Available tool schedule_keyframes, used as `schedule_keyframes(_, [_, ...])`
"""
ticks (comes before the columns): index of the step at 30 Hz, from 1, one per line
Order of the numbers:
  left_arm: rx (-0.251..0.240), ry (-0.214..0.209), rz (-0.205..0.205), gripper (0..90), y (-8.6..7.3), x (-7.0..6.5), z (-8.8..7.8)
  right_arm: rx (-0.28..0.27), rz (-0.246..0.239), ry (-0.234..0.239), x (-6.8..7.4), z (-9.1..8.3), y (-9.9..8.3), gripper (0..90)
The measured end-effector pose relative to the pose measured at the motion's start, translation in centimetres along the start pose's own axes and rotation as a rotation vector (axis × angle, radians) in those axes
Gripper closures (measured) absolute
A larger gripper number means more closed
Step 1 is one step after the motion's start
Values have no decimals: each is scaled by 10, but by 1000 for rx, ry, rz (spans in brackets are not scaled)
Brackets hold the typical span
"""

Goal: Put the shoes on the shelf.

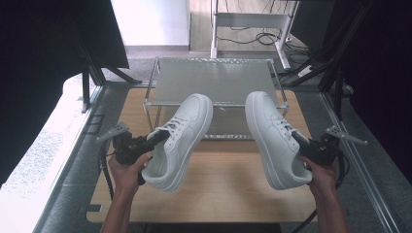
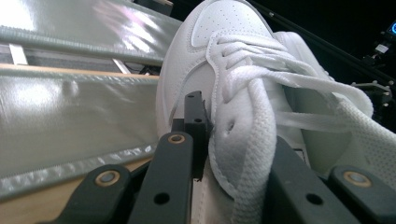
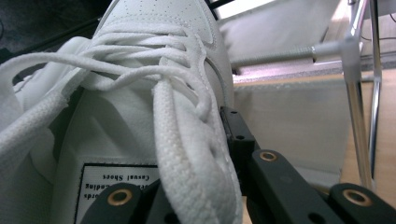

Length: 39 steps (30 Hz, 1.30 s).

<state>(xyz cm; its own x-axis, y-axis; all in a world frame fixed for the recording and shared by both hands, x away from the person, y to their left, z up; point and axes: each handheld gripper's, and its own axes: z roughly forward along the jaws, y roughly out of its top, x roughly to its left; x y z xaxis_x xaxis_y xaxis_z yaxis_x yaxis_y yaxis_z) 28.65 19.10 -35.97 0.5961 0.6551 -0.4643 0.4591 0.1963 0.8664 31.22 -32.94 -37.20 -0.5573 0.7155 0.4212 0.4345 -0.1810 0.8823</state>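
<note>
1. Left white sneaker (image 1: 182,138): perforated toe, flat white laces, thick white sole; raised above the surface, clamped at collar edge by left hand-held gripper (image 1: 156,137).
2. Right white sneaker (image 1: 274,136): matching; raised, clamped at collar edge by right hand-held gripper (image 1: 297,138).
3. Wooden surface (image 1: 228,194); chrome-framed rack (image 1: 214,77) with grey shelves behind; dark curtains at sides.
4. Tongue label (image 3: 119,179): "Casual Shoes", inverted.
</note>
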Motion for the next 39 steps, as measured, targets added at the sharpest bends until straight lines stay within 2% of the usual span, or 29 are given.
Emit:
schedule_keyframes(4, [-14,-13,-5,826,11,0,4,-6,-4,9,5,4,12,861])
schedule_keyframes(5, [-6,-15,7,827,19,-1,8,3,8,34,5,8,19,861])
schedule_keyframes(9, [-1,-8,18,827,29,0,13,16,13,53,5,16,29,861])
schedule_keyframes(13, [-8,-6,23,828,43,1,18,14,6,43,8,24,44,861])
schedule_keyframes(19, [-25,-7,13,828,57,2,20,1,21,24,8,30,54,861])
schedule_keyframes(24, [-33,9,16,828,61,3,21,-5,42,35,8,35,57,861])
schedule_keyframes(30, [-39,0,-6,828,67,6,25,2,41,16,13,42,67,859])
schedule_keyframes(31, [-39,-1,-8,827,68,7,26,7,22,12,14,45,71,860])
schedule_keyframes(35, [-37,-4,-36,828,72,10,33,14,15,6,16,51,78,860])
schedule_keyframes(39, [-34,21,-31,827,75,11,40,13,3,-4,18,56,84,860])
